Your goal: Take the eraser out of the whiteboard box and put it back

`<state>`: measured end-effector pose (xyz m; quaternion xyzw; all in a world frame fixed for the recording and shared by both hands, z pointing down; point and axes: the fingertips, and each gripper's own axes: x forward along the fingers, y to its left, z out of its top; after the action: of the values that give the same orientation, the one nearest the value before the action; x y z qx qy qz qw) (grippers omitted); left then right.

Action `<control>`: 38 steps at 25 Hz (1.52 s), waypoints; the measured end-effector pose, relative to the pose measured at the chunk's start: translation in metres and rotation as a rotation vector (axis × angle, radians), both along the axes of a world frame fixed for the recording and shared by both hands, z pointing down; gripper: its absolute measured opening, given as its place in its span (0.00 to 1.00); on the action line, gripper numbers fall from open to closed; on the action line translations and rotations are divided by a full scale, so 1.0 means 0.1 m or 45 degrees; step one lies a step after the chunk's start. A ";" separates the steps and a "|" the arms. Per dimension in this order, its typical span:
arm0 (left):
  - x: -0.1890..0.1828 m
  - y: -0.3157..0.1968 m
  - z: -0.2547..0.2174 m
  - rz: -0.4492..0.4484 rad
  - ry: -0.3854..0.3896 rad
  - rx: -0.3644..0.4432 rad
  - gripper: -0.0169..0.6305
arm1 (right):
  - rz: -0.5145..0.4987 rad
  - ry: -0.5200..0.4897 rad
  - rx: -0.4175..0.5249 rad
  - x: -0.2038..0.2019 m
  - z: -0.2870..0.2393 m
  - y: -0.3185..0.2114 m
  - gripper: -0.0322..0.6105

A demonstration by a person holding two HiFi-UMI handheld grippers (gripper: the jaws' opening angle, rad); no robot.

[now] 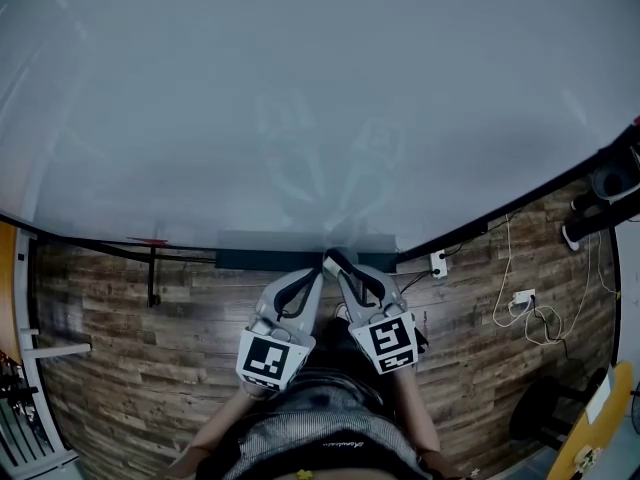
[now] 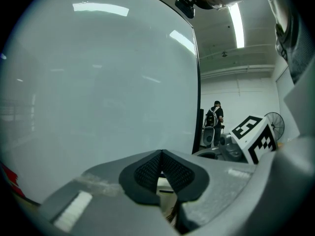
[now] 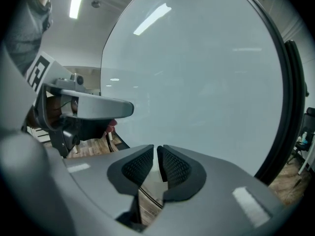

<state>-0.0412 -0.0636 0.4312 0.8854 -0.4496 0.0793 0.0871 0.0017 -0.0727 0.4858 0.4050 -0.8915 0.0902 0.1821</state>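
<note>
The eraser is not showing in any view (I am guessing it is lying inside the box, hidden by the near wall). The box (image 1: 262, 260) is hanging as a dark tray along the bottom edge of the whiteboard (image 1: 300, 98), within easy reach. The right gripper (image 1: 332, 259) is pointing at the box's top edge with its jaws a narrow slit apart and nothing between them, seemingly readying to reach in, while the left gripper (image 1: 316, 274), just beside it and slightly nearer, is holding its jaws pressed together and empty, apparently standing by.

Pale whiteboard (image 1: 300, 88), brown plank floor (image 1: 480, 298), seemingly dark box (image 1: 250, 260)
</note>
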 end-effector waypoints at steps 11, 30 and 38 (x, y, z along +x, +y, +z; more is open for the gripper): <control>-0.06 0.03 -0.01 -0.061 0.046 -0.055 0.03 | -0.055 0.103 -0.053 -0.10 0.21 -0.01 0.32; -0.21 0.02 0.01 -0.136 0.027 -0.036 0.03 | -0.062 0.107 -0.138 -0.09 0.38 -0.18 0.34; -0.21 0.03 0.05 -0.112 -0.004 -0.029 0.03 | -0.064 0.095 -0.135 -0.11 0.37 -0.17 0.32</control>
<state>-0.0627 -0.0603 0.4358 0.8637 -0.4871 0.0820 0.0998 -0.0096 -0.0895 0.5226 0.3752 -0.8879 0.1176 0.2387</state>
